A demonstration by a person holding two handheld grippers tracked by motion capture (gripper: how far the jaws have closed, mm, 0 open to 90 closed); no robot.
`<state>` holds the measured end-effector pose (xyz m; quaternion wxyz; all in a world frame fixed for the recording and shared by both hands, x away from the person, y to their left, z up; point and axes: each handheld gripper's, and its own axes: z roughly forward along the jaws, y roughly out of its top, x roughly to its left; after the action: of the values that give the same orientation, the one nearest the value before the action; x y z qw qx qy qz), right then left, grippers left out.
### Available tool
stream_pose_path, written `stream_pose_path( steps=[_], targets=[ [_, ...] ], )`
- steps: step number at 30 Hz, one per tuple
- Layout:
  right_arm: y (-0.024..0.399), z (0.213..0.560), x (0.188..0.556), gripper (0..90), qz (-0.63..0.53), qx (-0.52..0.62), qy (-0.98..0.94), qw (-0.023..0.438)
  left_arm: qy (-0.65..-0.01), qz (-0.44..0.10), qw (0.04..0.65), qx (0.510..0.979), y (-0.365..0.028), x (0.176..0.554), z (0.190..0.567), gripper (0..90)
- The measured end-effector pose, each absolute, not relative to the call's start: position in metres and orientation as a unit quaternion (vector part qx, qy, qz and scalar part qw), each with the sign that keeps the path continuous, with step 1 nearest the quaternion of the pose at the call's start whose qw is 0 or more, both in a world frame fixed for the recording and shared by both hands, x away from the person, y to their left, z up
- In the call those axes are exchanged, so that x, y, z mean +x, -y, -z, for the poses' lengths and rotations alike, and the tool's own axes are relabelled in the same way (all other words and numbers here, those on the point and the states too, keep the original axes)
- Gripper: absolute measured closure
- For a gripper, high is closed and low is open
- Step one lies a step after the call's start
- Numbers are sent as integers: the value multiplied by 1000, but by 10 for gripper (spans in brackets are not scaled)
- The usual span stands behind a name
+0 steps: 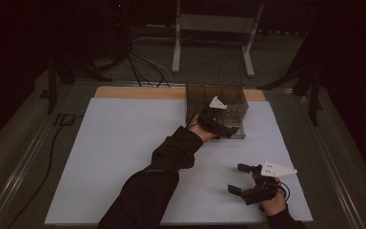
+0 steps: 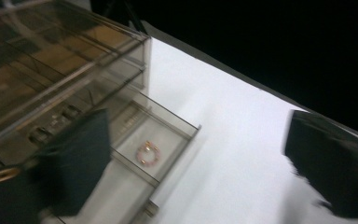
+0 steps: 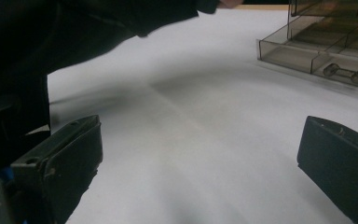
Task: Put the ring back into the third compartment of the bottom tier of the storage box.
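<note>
Two black jaws of the left gripper (image 2: 191, 163) stand wide apart in its own view, nothing between them but white sheet. One jaw overlaps the front of the smoky clear plastic drawer box (image 2: 51, 70); whether it touches cannot be told. Lowest drawer (image 2: 158, 140) is pulled out onto the sheet. In its open compartment lies a small pink beaded ring (image 2: 148, 153), flat, apart from the walls.

High view: left gripper (image 1: 221, 128) sits at the near face of the box (image 1: 228, 95), which stands at the far edge of the white table sheet (image 1: 124, 152), right of centre. Left forearm in a dark sleeve (image 1: 171, 152) crosses the sheet diagonally to reach it.

Right gripper (image 3: 198, 168): jaws also spread wide, empty, just above bare sheet (image 3: 191, 116). Ahead and to the right in its view, the open drawer (image 3: 317, 51) and its small barbell-shaped handle (image 3: 347, 72). Dark sleeve (image 3: 74, 28) crosses at upper left.

High view puts the right gripper (image 1: 240, 179) near the sheet's front right corner, well apart from the box, grey three-cornered plate (image 1: 277, 169) on top.
</note>
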<state>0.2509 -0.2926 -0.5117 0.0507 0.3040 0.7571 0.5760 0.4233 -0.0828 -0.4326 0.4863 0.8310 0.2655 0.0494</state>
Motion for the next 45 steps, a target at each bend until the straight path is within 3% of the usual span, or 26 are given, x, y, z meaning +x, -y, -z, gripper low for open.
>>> stream_pose_path(
  steps=[15,45],
  targets=[
    [291,512,251,0,-574,303,-759,50,-226,-50,480,846,53,411,424,6],
    [286,513,255,0,-574,302,-760,45,-247,-57,471,845,-35,377,434,6]
  ],
)
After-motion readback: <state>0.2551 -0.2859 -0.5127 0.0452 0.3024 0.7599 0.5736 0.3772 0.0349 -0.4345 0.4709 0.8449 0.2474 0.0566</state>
